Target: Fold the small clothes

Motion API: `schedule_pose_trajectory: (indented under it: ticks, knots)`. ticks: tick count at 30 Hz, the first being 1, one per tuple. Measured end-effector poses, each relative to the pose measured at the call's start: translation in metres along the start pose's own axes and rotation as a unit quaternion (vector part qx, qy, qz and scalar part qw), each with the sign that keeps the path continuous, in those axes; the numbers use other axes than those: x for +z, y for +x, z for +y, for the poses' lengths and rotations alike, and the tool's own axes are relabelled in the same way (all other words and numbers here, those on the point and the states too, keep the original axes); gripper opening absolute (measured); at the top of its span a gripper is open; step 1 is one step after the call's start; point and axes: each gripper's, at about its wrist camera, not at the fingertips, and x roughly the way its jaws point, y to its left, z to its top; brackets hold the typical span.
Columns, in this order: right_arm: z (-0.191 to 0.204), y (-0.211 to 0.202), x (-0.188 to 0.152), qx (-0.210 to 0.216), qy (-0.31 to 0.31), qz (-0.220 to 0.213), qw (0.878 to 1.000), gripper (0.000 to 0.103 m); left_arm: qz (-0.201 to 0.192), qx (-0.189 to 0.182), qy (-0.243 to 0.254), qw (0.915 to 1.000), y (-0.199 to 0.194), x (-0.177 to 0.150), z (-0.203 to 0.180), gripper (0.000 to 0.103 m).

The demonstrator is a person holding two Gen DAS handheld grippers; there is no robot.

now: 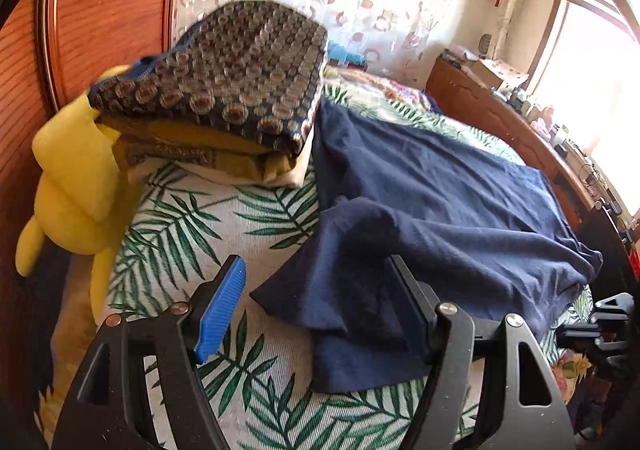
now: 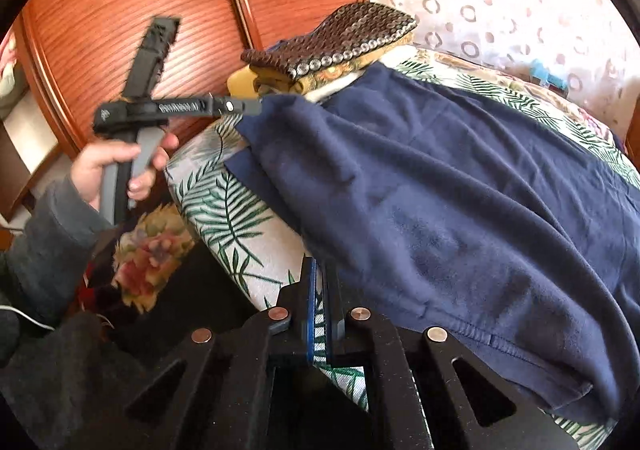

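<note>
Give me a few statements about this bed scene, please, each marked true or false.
1. The navy garment lies spread on the palm-leaf bedspread. True.
2. The left gripper has its jaws shut. False: they stand wide open in the left wrist view.
3. A patterned cloth tops the folded stack. True.
4. The plush toy beside the stack is red. False: it is yellow.
</note>
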Motion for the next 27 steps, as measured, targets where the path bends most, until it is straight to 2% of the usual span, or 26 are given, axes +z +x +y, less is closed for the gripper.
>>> schedule_pose_trajectory:
  ticks: [2,4,6,8,12,13,15,16,17,18,23,27]
  knots:
    - [-0.006,-0.006,-0.003,-0.026,0.008,-0.006,1.0,0.016,0.02,0.001,-0.004,0.9998,0.01,-0.002,0.0,0.072]
    - [-0.013,-0.008,-0.003,-0.03,0.02,-0.02,0.999,0.022,0.028,0.003,0.001,0.9996,0.016,-0.005,-0.001,0.072]
    - [-0.019,-0.01,-0.004,-0.054,0.032,-0.031,0.998,0.041,0.032,0.008,0.005,0.9995,0.019,-0.007,-0.003,0.07]
    - [-0.028,-0.013,-0.005,-0.069,0.045,-0.041,0.996,0.046,0.029,0.008,0.006,0.9995,0.018,-0.009,-0.005,0.065]
    - [-0.046,-0.026,-0.01,-0.1,0.075,-0.056,0.991,0.046,0.028,0.009,0.025,0.9992,0.015,-0.017,-0.016,0.057]
    - [-0.051,-0.029,-0.012,-0.105,0.083,-0.06,0.989,0.046,0.027,0.009,0.03,0.9991,0.014,-0.019,-0.018,0.052]
    - [-0.059,-0.035,-0.014,-0.108,0.1,-0.07,0.987,0.046,0.024,0.009,0.039,0.9989,0.013,-0.023,-0.023,0.035]
    - [-0.064,-0.043,-0.017,-0.109,0.107,-0.075,0.985,0.046,0.024,0.01,0.045,0.9986,0.014,-0.024,-0.025,0.018]
    - [-0.067,-0.047,-0.019,-0.111,0.114,-0.08,0.984,0.047,0.027,0.007,0.048,0.9985,0.014,-0.024,-0.026,0.009]
    - [-0.07,-0.051,-0.021,-0.113,0.12,-0.084,0.983,0.047,0.025,0.001,0.049,0.9985,0.014,-0.024,-0.028,0.007]
    - [-0.087,-0.07,-0.037,-0.135,0.145,-0.105,0.974,0.047,-0.013,-0.051,0.049,0.9974,-0.008,-0.012,-0.048,0.006]
    - [-0.102,-0.09,-0.054,-0.155,0.174,-0.117,0.965,0.047,-0.048,-0.099,0.077,0.991,-0.029,0.013,-0.09,0.006]
